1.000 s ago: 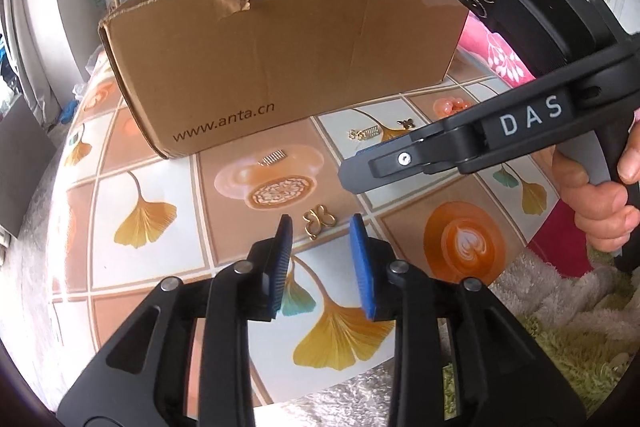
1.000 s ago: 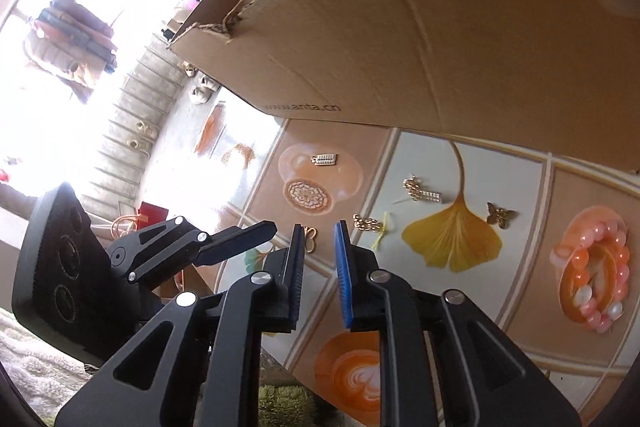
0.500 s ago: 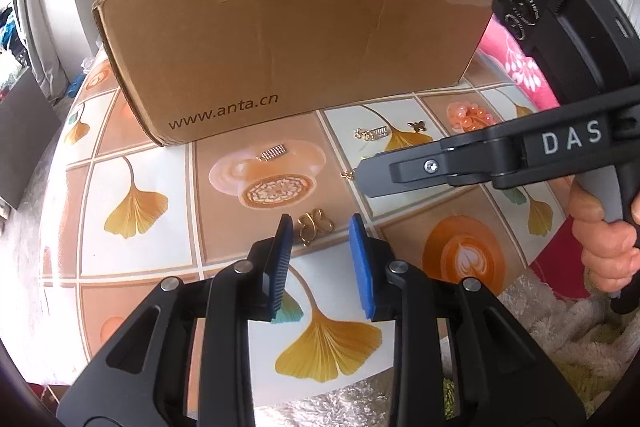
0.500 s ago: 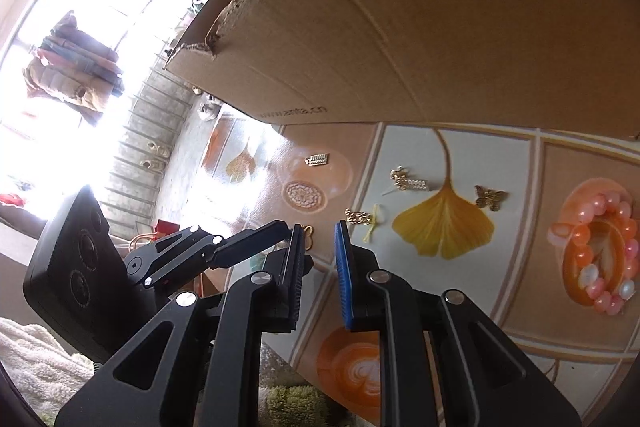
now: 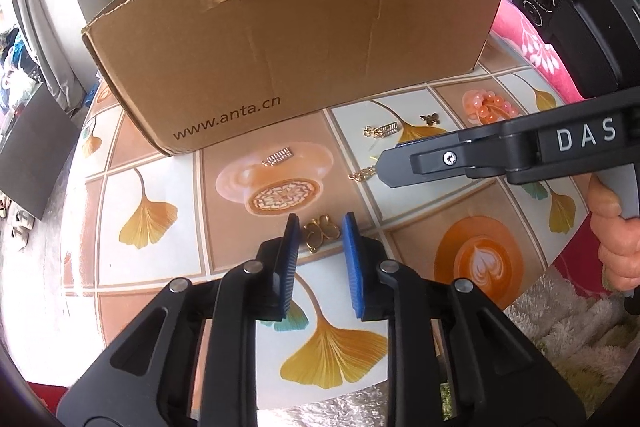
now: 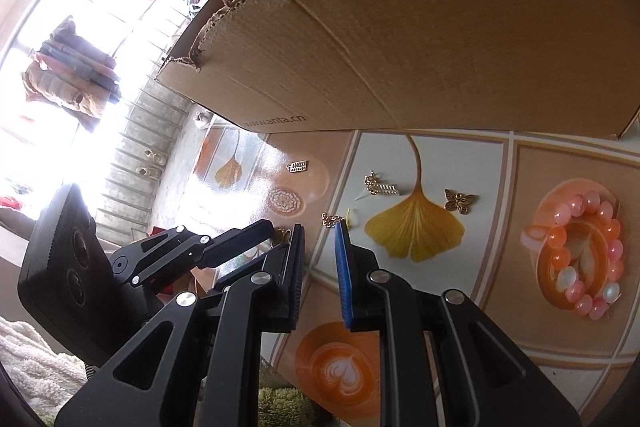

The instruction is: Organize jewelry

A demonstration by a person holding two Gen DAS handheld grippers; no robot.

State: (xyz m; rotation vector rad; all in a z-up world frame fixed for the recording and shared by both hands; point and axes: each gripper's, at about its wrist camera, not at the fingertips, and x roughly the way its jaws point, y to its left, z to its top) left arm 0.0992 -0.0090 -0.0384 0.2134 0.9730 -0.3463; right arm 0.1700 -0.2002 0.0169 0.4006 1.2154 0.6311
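My left hand-held gripper is closing, its pads not yet touching the gold clover charm lying on the surface between them. My right hand-held gripper, narrowly spread and empty, points at the gold chain just ahead.

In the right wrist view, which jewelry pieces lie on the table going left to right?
Small bar charm → gold chain → bar earring → butterfly charm → pink bead bracelet.

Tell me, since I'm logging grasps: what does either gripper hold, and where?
Nothing yet. The left gripper is closing around the gold clover charm, pads not touching; the right gripper is empty.
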